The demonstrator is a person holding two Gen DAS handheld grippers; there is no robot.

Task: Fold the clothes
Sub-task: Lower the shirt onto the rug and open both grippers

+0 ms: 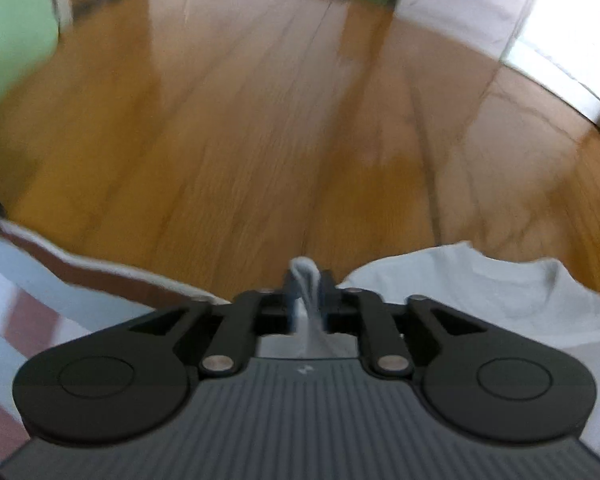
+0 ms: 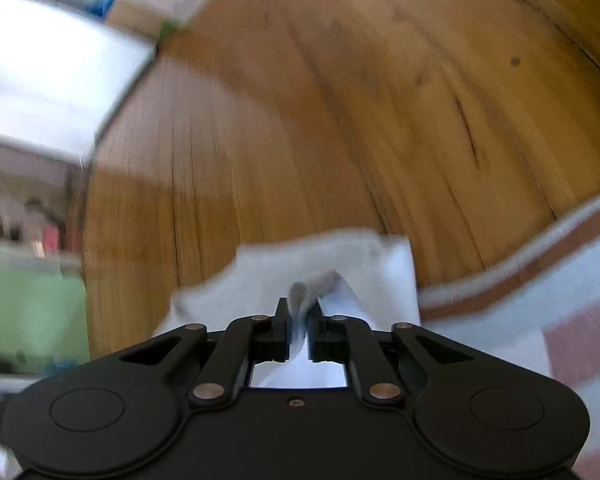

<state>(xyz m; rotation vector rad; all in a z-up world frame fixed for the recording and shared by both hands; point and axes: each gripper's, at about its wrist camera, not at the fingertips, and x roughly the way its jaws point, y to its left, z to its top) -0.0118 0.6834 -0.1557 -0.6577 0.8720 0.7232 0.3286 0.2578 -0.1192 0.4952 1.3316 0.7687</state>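
A white T-shirt (image 1: 500, 292) lies on a wooden surface (image 1: 260, 120), its round collar at the right of the left wrist view. A pinched fold of its cloth stands up between the jaws of my left gripper (image 1: 308, 280), which are parted a little and look open, the fold loose in the gap. In the right wrist view the white T-shirt (image 2: 260, 280) spreads just ahead of my right gripper (image 2: 302, 308). Its jaws also stand slightly apart with a ridge of white cloth between them. Both views are blurred.
A white cloth with reddish-brown stripes (image 1: 40, 280) lies beside the shirt, at the right in the right wrist view (image 2: 540, 292). Something green (image 1: 12, 20) stands at the far left. A white panel (image 2: 52, 72) sits past the wood's edge. Bare wood (image 2: 340, 120) stretches ahead.
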